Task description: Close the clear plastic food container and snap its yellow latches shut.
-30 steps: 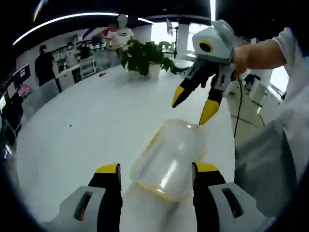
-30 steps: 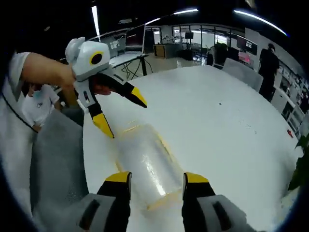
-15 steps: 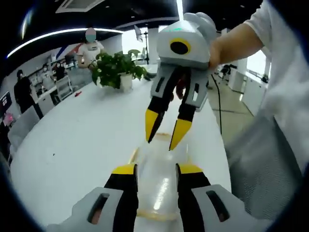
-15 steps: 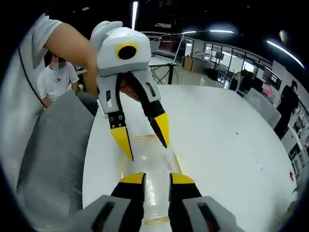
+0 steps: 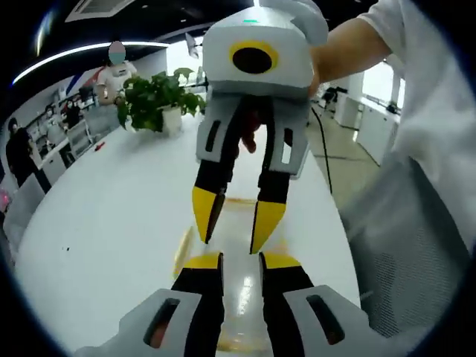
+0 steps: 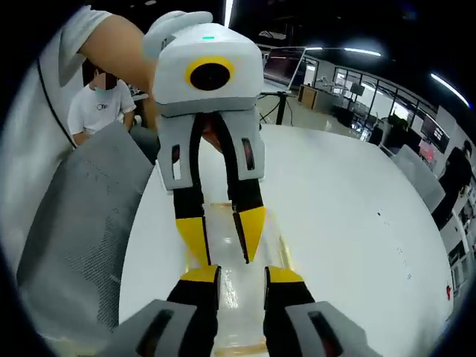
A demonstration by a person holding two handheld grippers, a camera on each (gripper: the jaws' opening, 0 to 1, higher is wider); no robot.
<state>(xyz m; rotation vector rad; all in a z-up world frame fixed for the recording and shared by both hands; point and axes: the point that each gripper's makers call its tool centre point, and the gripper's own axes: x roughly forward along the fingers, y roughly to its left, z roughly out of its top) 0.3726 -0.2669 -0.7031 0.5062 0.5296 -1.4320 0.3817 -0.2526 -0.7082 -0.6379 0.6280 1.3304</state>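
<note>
Large white glossy table [image 5: 111,216] [image 6: 342,223] carries clear plastic food container w/ yellow trim [image 5: 239,286] [image 6: 238,297] near its edge. Potted green plant in white pot [image 5: 152,100] stands at far end, w/ small red item [image 5: 100,146] nearby.

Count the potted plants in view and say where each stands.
1. The potted plant stands on the white table at its far end, in the left gripper view. Others may be hidden behind the grippers.

Probably an open-plan office, long white table [image 5: 111,216], potted plant [image 5: 152,100], monitors [image 6: 279,67], ceiling strip lights [image 6: 357,50]
</note>
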